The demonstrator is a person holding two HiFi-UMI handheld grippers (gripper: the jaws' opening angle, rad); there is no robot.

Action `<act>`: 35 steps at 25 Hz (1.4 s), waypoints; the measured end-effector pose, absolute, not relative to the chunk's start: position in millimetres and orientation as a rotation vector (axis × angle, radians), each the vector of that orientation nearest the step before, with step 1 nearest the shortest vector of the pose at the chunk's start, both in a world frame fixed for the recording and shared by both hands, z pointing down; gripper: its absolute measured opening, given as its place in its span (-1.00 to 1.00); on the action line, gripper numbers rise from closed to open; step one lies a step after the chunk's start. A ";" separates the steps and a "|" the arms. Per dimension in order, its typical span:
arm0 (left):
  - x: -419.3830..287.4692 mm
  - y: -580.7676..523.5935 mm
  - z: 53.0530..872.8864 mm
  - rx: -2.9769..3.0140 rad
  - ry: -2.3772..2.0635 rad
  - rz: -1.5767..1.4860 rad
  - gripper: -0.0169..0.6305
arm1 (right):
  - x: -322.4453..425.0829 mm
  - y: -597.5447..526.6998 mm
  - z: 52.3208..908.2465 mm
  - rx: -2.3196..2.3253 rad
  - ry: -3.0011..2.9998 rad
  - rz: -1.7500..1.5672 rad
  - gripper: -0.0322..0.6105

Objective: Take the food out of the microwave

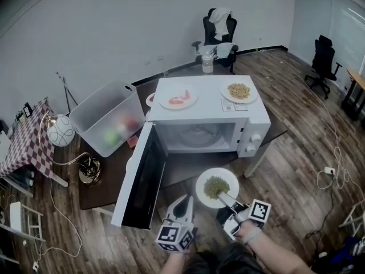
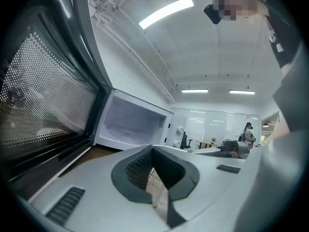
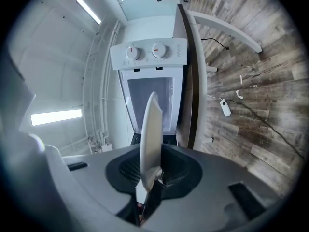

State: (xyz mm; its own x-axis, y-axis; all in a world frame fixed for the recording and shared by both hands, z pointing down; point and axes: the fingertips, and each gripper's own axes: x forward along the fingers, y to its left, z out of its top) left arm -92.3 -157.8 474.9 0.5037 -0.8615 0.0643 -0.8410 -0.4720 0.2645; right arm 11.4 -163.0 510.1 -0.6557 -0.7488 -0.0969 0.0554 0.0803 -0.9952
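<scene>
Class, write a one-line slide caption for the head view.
Right gripper holds a plate of food in front of the open microwave.

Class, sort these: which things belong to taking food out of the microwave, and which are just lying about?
Job: microwave, open door, plate of food, right gripper holding it.
Lying about: red-food plate, yellow-food plate, plastic bin, bottle, office chair.

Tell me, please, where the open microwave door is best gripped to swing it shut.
Grip the microwave door at its free edge, coming from the near side: it stands swung wide open toward the person, leaving that thin edge exposed.
</scene>
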 end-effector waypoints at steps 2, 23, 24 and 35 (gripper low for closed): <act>-92.2 -157.3 471.8 2.490 -1.449 -0.113 -0.95 | 12.1 -160.5 513.1 -0.689 1.741 -1.652 -0.68; -51.2 -46.2 436.5 2.398 -1.651 -0.158 -0.95 | 47.2 -61.0 486.7 -0.561 1.869 -1.744 -0.68; -48.5 -38.4 435.3 2.397 -1.655 -0.158 -0.95 | 50.5 -53.9 485.9 -0.559 1.868 -1.744 -0.68; -34.4 42.6 428.9 2.375 -1.695 -0.149 -0.95 | 75.0 15.4 475.3 -0.528 1.841 -1.769 -0.68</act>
State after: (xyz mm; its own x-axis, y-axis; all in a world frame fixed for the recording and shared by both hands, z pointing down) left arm -34.4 42.6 428.9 0.3298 -0.9430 0.0446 -0.9207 -0.3109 0.2358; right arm 75.0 15.4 475.3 -0.7842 -0.6117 -0.1041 0.0793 0.0676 -0.9946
